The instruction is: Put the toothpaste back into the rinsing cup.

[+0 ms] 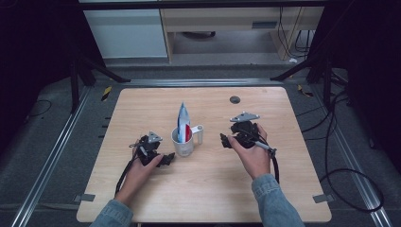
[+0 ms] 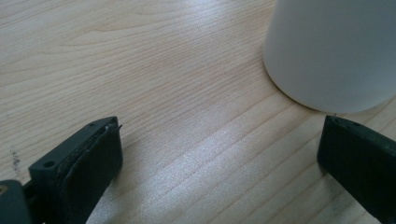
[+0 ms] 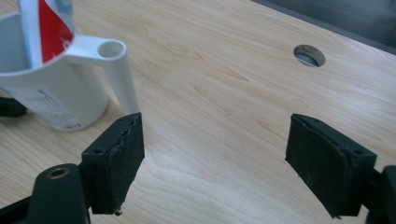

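Tabletop mug (image 1: pixel 183 143) sits between both grippers' spread jaws.

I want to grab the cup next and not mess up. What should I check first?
1. Cup standing upright on the table: ok.
2. Left gripper open wide, nothing in it: ok.
3. Right gripper open wide, nothing in it: ok.
4. Cup's handle free to reach, close by the right gripper: ok.
5. Red, white and blue tube sticks up high out of the cup and might tip: not ok.
6. Whether the left gripper touches the cup: cannot tell.
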### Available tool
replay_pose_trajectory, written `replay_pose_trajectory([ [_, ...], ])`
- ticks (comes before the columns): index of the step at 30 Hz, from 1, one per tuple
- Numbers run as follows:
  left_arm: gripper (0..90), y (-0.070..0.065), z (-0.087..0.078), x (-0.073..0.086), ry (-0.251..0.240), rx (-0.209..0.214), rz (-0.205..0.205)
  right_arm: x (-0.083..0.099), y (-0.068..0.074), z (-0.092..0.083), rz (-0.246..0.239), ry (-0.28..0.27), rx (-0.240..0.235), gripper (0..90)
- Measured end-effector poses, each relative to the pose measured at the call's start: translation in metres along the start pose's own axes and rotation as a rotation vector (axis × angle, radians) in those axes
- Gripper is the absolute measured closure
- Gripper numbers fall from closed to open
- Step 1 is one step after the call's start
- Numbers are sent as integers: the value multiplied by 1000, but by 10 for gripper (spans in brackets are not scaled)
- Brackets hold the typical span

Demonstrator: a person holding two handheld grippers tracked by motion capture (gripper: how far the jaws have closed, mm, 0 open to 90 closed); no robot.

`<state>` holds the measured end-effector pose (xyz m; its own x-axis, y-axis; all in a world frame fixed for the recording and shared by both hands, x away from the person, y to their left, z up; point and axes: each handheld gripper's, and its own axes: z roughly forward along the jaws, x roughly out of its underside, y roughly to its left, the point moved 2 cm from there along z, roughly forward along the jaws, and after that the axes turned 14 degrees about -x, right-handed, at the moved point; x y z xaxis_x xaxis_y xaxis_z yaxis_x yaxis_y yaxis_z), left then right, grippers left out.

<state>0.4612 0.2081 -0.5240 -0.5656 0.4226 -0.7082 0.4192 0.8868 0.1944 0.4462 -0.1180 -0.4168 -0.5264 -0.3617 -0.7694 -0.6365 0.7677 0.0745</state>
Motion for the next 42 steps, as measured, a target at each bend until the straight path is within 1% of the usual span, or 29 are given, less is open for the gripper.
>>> replay_pose_trajectory([
  [4, 0, 0, 0, 0, 1, -1, 0, 10, -9, -2, 9, 4, -13, 193],
  [7, 0, 0, 0, 0, -2, -1, -5, 19, -15, -2, 15, 10, -19, 171],
  [11, 0, 0, 0, 0, -2, -1, -5, 29, -20, -1, 23, 27, -17, 160],
  [14, 0, 0, 0, 0, -2, -1, -5, 35, -25, -1, 38, 29, -10, 159],
  [17, 0, 0, 0, 0, -2, -1, -5, 41, -31, -1, 38, 49, 17, 158],
  [20, 0, 0, 0, 0, -2, -1, -5, 47, -37, -2, 54, 52, 24, 158],
  [25, 0, 0, 0, 0, 0, -1, -2, 59, -46, 0, 71, 80, 27, 153],
  [33, 0, 0, 0, 0, 0, -1, -2, 76, -52, 9, 93, 117, 24, 157],
  [38, 0, 0, 0, 0, 0, -2, -1, 84, -55, 13, 110, 110, 19, 158],
  [40, 0, 0, 0, 0, 0, -2, -1, 87, -58, 14, 112, 109, 30, 159],
  [42, 0, 0, 0, 0, 0, -2, -1, 89, -64, 14, 133, 94, 37, 161],
])
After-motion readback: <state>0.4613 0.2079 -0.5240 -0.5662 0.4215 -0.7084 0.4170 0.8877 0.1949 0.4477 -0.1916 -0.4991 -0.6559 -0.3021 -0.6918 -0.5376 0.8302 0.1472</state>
